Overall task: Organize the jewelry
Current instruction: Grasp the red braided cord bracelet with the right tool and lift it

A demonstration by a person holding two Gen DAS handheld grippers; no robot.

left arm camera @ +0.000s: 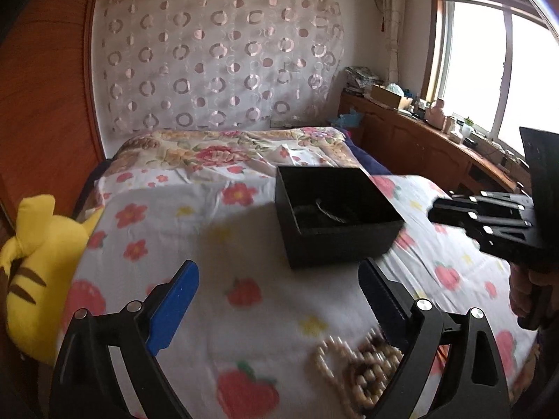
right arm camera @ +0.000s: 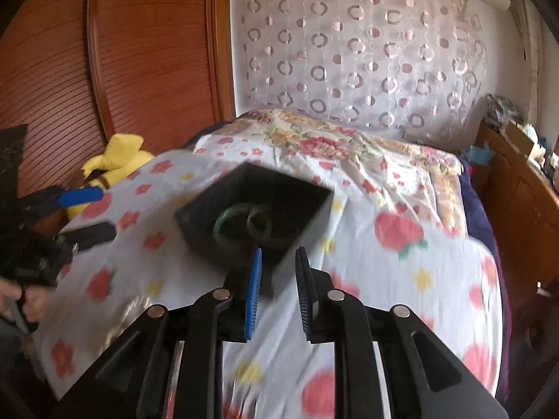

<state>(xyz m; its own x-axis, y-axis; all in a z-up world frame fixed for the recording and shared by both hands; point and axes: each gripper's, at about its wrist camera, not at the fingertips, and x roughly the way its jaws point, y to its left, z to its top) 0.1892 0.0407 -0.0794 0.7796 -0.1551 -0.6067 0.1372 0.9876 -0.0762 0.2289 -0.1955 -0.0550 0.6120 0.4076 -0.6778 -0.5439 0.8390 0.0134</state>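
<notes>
We had our left hand-held gripper (left arm camera: 279,300) spread wide and empty over the bed (left arm camera: 244,244), the beads (left arm camera: 360,366) lying at about five o'clock just inside its right finger. The box (left arm camera: 335,209), with bangles (right arm camera: 244,223) in it, sat at one o'clock. Our right hand-held gripper (right arm camera: 277,272) stood slightly parted on nothing near the box's front corner. The bead pickup, we judged, wanted us to centre the strand, close low on a bunched part, and lift clear before crossing to the box.

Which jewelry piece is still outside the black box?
The beaded bracelet, lying on the floral sheet between the left gripper's open jaws; the green bangles are already inside the box.
</notes>
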